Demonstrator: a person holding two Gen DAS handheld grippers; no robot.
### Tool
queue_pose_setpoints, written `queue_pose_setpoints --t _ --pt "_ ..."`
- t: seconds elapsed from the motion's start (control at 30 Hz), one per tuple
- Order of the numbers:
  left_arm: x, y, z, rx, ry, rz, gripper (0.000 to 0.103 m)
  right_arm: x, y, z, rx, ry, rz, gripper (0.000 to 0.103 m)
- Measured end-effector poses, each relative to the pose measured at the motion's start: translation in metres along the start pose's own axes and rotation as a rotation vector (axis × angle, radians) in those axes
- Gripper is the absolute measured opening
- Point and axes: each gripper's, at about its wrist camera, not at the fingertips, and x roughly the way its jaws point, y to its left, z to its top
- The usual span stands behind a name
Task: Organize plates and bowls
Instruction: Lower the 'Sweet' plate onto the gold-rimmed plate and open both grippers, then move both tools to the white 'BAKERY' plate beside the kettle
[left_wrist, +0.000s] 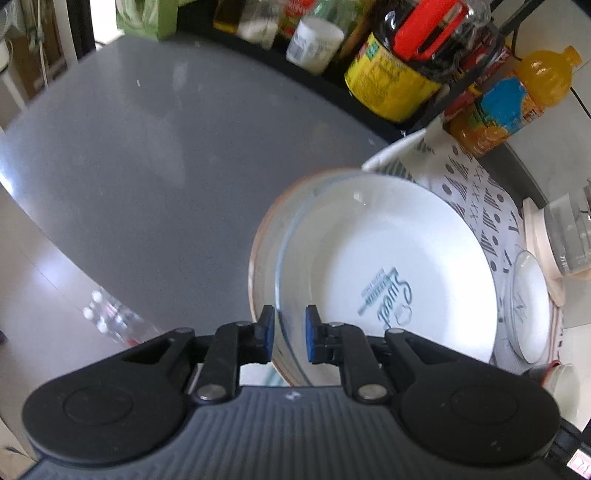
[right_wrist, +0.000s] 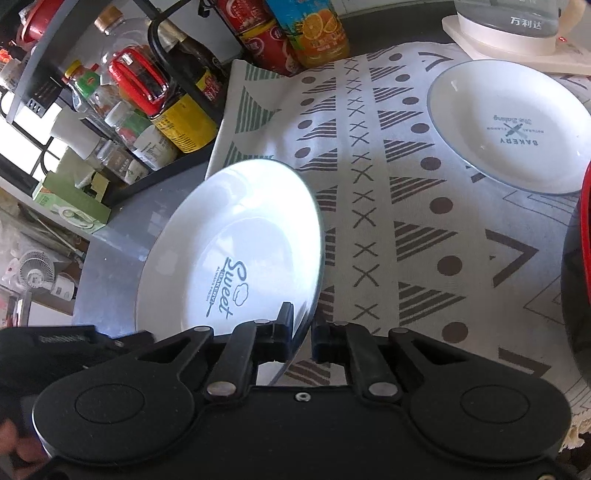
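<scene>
1. A white plate (right_wrist: 236, 251) printed "Sweet" is tilting steeply between the two tools, its near rim sitting in the right hand-held gripper (right_wrist: 301, 334) and its far-left rim lying toward the grey worktop (right_wrist: 110, 258).
2. The right hand-held gripper is pinching that rim, its jaws nearly closed on the thin edge.
3. In the left wrist view, the same plate (left_wrist: 388, 266) is resting inside a clear glass bowl (left_wrist: 269, 251), whose wall is passing between the blue pads (left_wrist: 312, 336) of the left hand-held gripper (left_wrist: 290, 334).
4. The left jaws are standing slightly apart around the bowl's wall; whether the pads are pressing on it cannot be told.
5. A second white plate (right_wrist: 509, 129), printed "BAKERY", is lying flat on the patterned cloth (right_wrist: 369, 221), well apart from both tools.
6. The plates are looking glossy and round with thin blue rims; the cloth is looking woven, bearing dots, crosses and striped triangles; the worktop is appearing smooth and matte.
</scene>
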Motion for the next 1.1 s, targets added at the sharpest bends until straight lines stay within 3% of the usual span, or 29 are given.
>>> queue_pose_setpoints --t 0.07,0.77,1.0,1.1 --pt "-0.002 0.003 0.006 -0.004 -0.014 0.009 0.022 0.001 0.000 0.001 0.002 0.002 -0.004 0.009" --pt "0.016 0.013 0.024 -0.015 -0.006 0.083 0.032 0.016 0.009 0.013 -0.015 0.056 -0.053 0.017" --pt "0.009 -0.007 0.040 0.038 -0.019 0.084 0.032 -0.003 0.016 0.028 -0.029 0.009 -0.050 0.028" --pt "0.004 -0.021 0.046 0.070 -0.042 0.080 0.041 -0.009 0.015 0.034 -0.028 -0.016 -0.063 0.039"
